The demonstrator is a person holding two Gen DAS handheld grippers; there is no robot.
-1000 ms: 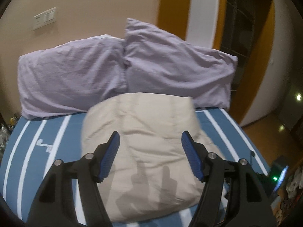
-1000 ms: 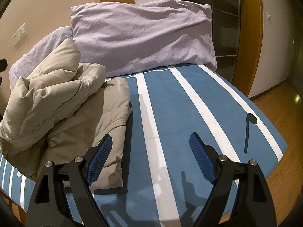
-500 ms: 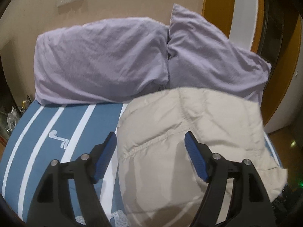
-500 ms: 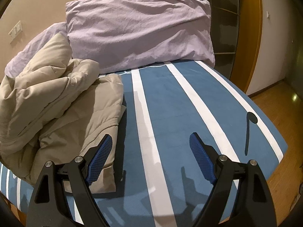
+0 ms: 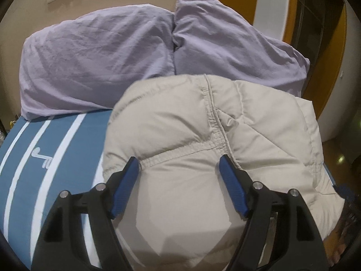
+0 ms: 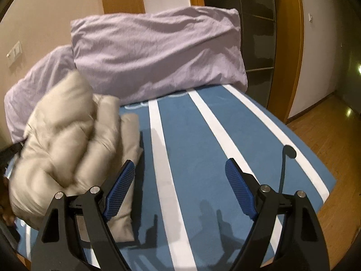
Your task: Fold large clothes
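A beige padded jacket [image 5: 191, 124] lies bunched on the blue striped bed sheet [image 5: 56, 140]. It fills the middle and right of the left wrist view. My left gripper [image 5: 179, 166] hovers right over it, jaws wide, with the puffy fabric showing between the blue pads, which do not pinch it. In the right wrist view the same jacket [image 6: 67, 140] is a blurred, rolled heap at the left. My right gripper [image 6: 179, 169] is open over the bare sheet [image 6: 203, 135], its left finger just in front of the jacket's lower edge.
Two lilac pillows [image 5: 97, 61] [image 5: 225, 45] lean against the wall at the head of the bed, directly behind the jacket. The bed's right edge drops to a wooden floor [image 6: 327, 135]. A dark doorway with an orange frame [image 6: 291, 45] stands beyond.
The left gripper has sunk closer to the jacket, which now looms larger between its pads. In the right wrist view the jacket heap has shifted and blurs with motion; the right gripper stays open.
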